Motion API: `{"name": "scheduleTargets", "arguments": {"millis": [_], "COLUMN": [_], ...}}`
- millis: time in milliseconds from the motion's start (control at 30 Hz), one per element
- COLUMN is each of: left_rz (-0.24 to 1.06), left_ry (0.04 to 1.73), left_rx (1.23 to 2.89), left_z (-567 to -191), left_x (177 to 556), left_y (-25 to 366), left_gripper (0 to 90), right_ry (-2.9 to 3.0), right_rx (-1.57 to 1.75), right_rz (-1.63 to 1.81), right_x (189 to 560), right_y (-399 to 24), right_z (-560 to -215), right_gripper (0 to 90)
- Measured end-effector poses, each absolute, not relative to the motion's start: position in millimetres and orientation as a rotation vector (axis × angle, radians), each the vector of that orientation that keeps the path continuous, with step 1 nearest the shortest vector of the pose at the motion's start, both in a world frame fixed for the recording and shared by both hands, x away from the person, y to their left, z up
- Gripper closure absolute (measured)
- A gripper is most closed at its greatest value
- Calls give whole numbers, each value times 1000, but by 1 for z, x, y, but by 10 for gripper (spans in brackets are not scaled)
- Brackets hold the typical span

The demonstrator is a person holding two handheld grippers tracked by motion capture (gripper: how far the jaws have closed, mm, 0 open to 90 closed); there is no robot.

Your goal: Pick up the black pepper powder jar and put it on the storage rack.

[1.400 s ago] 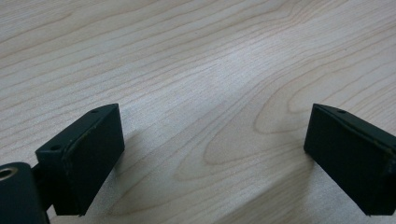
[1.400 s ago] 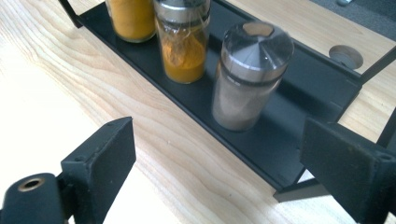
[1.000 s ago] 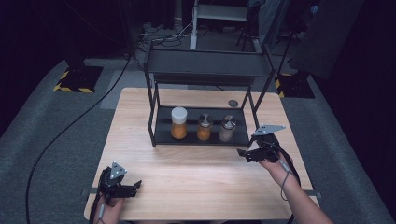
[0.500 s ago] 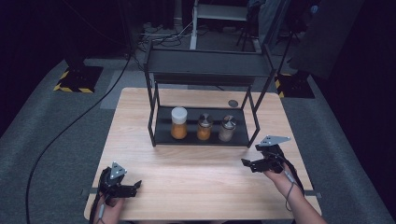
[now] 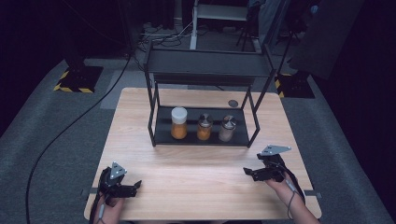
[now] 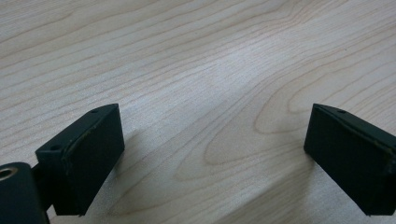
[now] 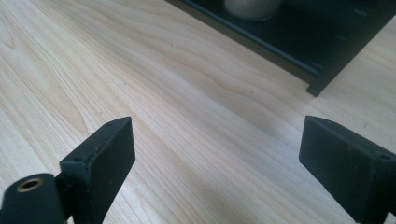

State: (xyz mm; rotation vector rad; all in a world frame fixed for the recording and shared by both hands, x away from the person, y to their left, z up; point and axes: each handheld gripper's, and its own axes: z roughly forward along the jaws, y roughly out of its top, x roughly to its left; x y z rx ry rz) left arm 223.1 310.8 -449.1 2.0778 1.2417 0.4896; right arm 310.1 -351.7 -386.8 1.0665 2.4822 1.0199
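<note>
free: bare desk (image 5: 201, 172) front strip between left gripper (image 5: 133, 188) and right gripper (image 5: 248, 172) | blocked: black rack (image 5: 205, 70) mid-desk, 4 posts, low top shelf over 3 jars (image 5: 203, 127) | entry: rack's open front | jaws: both spread, empty

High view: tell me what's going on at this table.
A person sits at a wooden table with a gripper in each hand. The left gripper and right gripper are both open and empty, low over the near edge. Three jars stand untouched on the lower shelf of a black rack, nearest the right gripper.
</note>
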Motion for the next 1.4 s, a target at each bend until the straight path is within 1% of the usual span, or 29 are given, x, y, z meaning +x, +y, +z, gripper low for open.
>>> {"name": "scheduleTargets", "arguments": {"millis": [1133, 1233, 1267, 1400], "left_rz": [490, 490, 490, 490], "left_ry": [1242, 1242, 1242, 1242], "left_rx": [2078, 2078, 2078, 2078], "left_z": [-449, -449, -449, -449], "left_x": [223, 223, 223, 223], "left_y": [311, 311, 311, 311], "left_gripper": [50, 51, 51, 51], "right_ry": [2407, 2393, 2385, 2375], "right_rx": [1138, 1094, 1086, 1089], "right_rz": [1035, 1003, 997, 1006], "right_x": [287, 282, 281, 279], "right_y": [-372, -369, -368, -369], "right_z": [-441, -444, -445, -448], "right_gripper": [87, 75, 50, 32]}}
